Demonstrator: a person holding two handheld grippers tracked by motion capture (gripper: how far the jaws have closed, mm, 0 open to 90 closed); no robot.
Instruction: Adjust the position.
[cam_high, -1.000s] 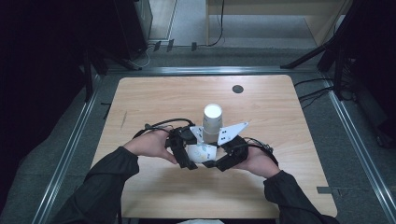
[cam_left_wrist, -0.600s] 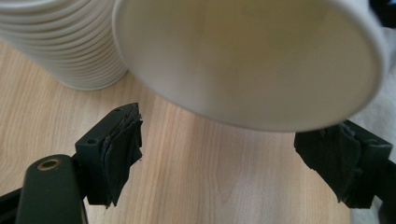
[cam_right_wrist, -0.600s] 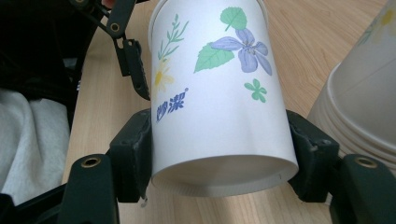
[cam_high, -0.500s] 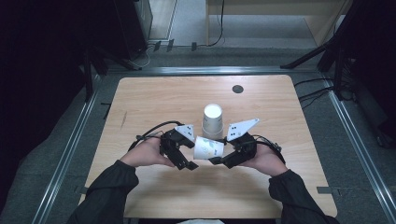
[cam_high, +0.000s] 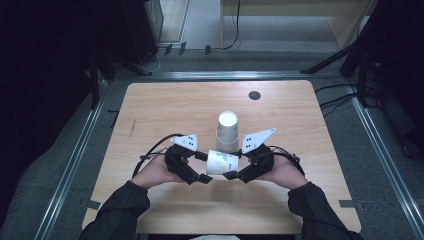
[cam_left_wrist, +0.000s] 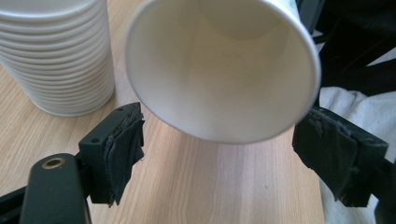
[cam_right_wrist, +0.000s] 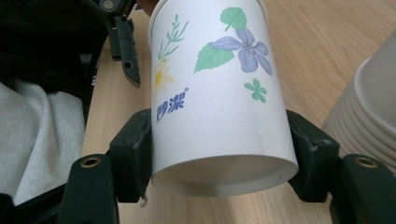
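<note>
Wide wooden table (cam_high: 165, 110) under the lamp, and near its middle stands the stack of paper cups (cam_high: 227, 131), upside down, bases up; the left gripper view has its ribbed rims close at the upper left. Just in front of that stack, toward the person, a single flowered paper cup (cam_high: 221, 162) lies on its side in the air between the two tools, mouth toward the left hand, base toward the right. The right gripper (cam_high: 234, 175) has it: in the right gripper view both black pads press the cup's wall near the base, one on each side, clamped firmly. The left gripper (cam_high: 203, 167) sits at the cup's mouth with jaws wide apart; they have just been closing a little, and in the left gripper view the rim hangs between the pads with a gap on both sides, nothing touching.
</note>
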